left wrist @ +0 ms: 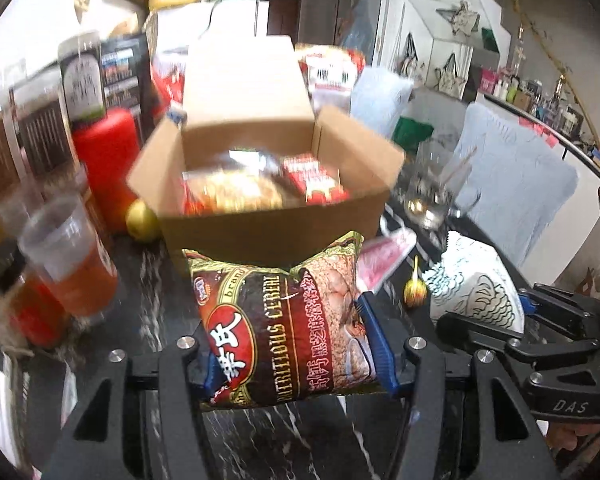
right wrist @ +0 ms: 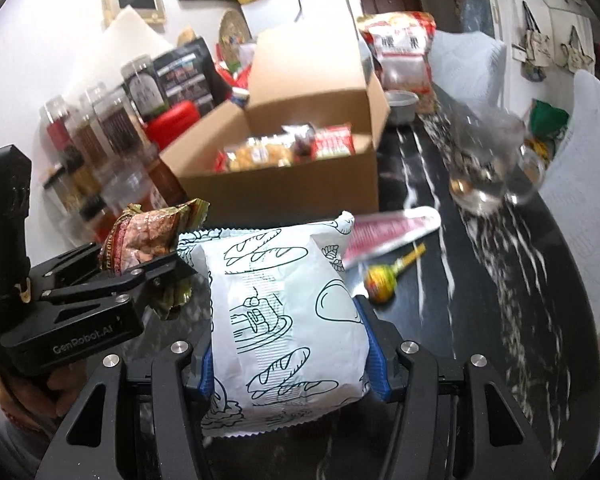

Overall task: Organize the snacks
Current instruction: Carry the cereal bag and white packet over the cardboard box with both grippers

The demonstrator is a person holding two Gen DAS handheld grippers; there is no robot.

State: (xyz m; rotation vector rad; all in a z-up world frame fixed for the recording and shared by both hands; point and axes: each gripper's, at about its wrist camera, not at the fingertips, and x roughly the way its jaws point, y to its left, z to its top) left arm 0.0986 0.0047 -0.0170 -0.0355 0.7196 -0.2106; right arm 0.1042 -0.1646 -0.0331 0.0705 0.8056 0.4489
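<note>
Left claw [left wrist: 296,360]: clamping on the cereal packet [left wrist: 288,328], blue pads pressing both sides; packet lifted off the table [left wrist: 260,440].
Right claw [right wrist: 292,352]: clamping on the white bread packet [right wrist: 288,332], likewise held off the table.
Cereal packet axis: long axis running forward from the left claw, print reading sideways, crimped far end pointing at the box.
Bread packet axis: long axis running forward from the right claw, far seam pointing at the box.
Ahead of right claw: lollipop [right wrist: 382,276] and a pink packet [right wrist: 388,232] lying on the table, short of the box.
Cardboard box [left wrist: 268,208]: standing open beyond both claws, partly filled with snacks.
Advice, judged: raise each packet above the near wall before moving in, release one claw at a time, lay packets flat.
</note>
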